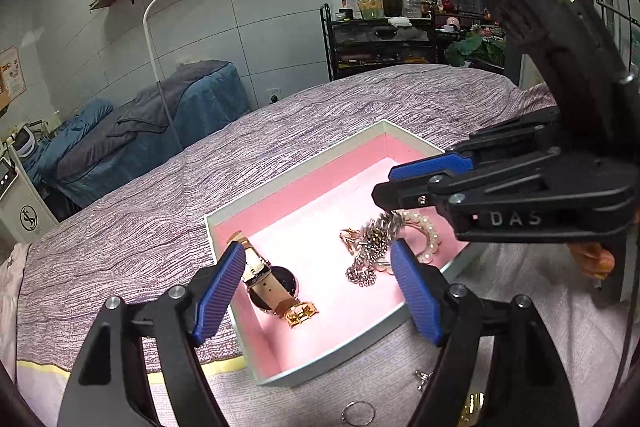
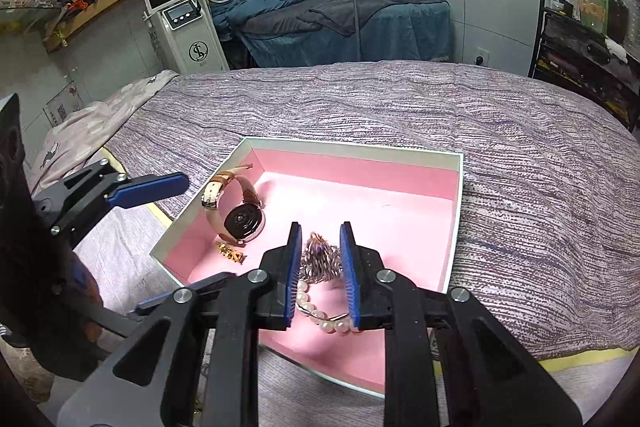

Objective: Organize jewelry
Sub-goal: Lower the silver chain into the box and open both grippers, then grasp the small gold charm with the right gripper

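Left wrist view, and the left tongs (image 1: 318, 287) stand wide open over the near end of the pink-lined box (image 1: 296, 167), gripping nothing, with the watch (image 1: 272, 287) lying in the box right by the left pad. The box sits on a bed under a purple striped cover (image 1: 140, 195). Over in the right wrist view, the right tongs (image 2: 322, 275) are parted a little, their pads astride the tangle of chains (image 2: 320, 263) and not pressing it. The pearl bracelet (image 2: 320, 315) curls just below, all inside the box. Handling-wise, those chains look light, limp and snag-prone; pinch the bunched middle, I'd say. Pearls look slippery, so take them across the strand. The watch is stiffer: grip the strap, not the glass. A loose ring (image 1: 358, 413) waits outside the box.
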